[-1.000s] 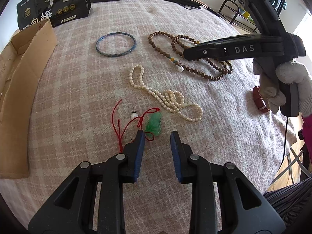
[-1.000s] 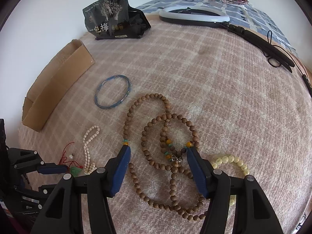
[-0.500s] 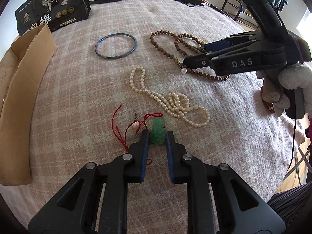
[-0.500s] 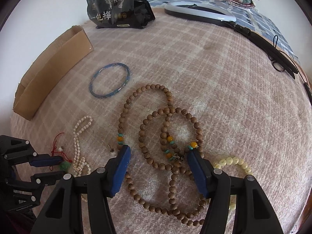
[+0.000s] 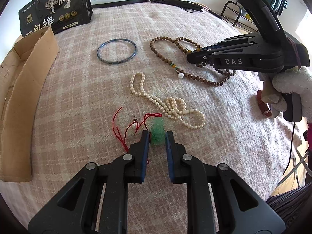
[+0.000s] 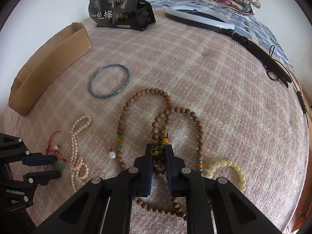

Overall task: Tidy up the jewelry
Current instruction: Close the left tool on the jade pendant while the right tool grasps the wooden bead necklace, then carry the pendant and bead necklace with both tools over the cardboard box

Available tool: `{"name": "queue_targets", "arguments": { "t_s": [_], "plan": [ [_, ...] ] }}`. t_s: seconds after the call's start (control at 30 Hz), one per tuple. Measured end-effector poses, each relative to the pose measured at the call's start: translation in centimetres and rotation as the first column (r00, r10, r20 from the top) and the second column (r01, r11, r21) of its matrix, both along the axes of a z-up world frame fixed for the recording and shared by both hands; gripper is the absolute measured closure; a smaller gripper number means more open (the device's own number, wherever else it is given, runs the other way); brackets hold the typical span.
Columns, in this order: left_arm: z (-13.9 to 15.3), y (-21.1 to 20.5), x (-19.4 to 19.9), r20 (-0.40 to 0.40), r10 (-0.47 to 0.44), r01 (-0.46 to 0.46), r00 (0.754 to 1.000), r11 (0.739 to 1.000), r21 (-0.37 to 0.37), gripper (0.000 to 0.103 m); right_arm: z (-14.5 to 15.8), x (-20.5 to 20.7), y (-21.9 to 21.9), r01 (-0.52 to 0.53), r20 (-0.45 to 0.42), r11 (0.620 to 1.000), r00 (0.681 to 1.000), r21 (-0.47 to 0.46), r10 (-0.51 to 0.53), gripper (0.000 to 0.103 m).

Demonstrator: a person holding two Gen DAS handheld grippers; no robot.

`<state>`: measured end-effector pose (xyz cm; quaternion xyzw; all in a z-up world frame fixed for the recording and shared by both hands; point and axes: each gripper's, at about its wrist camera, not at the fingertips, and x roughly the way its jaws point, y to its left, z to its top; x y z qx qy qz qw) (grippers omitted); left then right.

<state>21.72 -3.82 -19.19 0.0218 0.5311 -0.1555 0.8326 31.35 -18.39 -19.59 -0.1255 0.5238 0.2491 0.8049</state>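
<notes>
Green pendant (image 5: 158,132) on its red cord (image 5: 124,130), low on the checked blanket (image 5: 81,101), pinched between the narrow blue pads of the left gripper (image 5: 157,136); just beyond, pearl strand (image 5: 165,102) in a loose heap. Wooden bead necklace (image 6: 195,120) looped mid-blanket, its knotted cluster of amber and dark beads clamped in the right gripper (image 6: 159,152), jaws nearly together; small white pearl drop (image 6: 112,154) beside the left loop; cream bead bracelet (image 6: 230,165) to the right. Blue bangle (image 5: 117,51) farther back, apart; cardboard box (image 5: 23,101) along the left edge; black snack bag (image 5: 56,7) at the far end.
</notes>
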Motion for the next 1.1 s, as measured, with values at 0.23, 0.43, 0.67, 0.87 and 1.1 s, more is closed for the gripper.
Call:
{"name": "queue_targets", "arguments": {
  "t_s": [0.23, 0.43, 0.67, 0.87, 1.1],
  "plan": [
    [1.3, 0.5, -0.5, 0.027, 0.005, -0.004, 1.0, 1.0, -0.023, 0.088, 2.3, 0.1, -0.5, 0.041, 0.024, 0.997, 0.999, 0.07, -0.043, 0.094],
    [2.6, 1.1, -1.2, 0.05, 0.016, -0.014, 0.999, 0.999, -0.043, 0.088, 5.1, -0.1, -1.4, 0.084, 0.067, 0.99, 0.994, 0.115, -0.092, 0.094],
    [4.6, 2.2, -1.3, 0.09, 0.034, -0.028, 0.995, 0.997, -0.076, 0.088, 9.3, -1.0, -1.8, 0.1, 0.136, 0.983, 0.983, 0.156, -0.122, 0.095],
    [7.2, 2.7, -2.3, 0.154, 0.029, -0.013, 0.988, 0.995, -0.098, 0.088, 13.5, -2.2, -1.6, 0.118, 0.214, 0.979, 0.965, 0.168, -0.153, 0.095],
    [10.0, 4.4, -3.1, 0.203, 0.046, -0.017, 0.978, 0.99, -0.143, 0.088, 18.9, -3.0, -1.2, 0.136, 0.291, 0.981, 0.941, 0.139, -0.171, 0.095]
  ]
}}
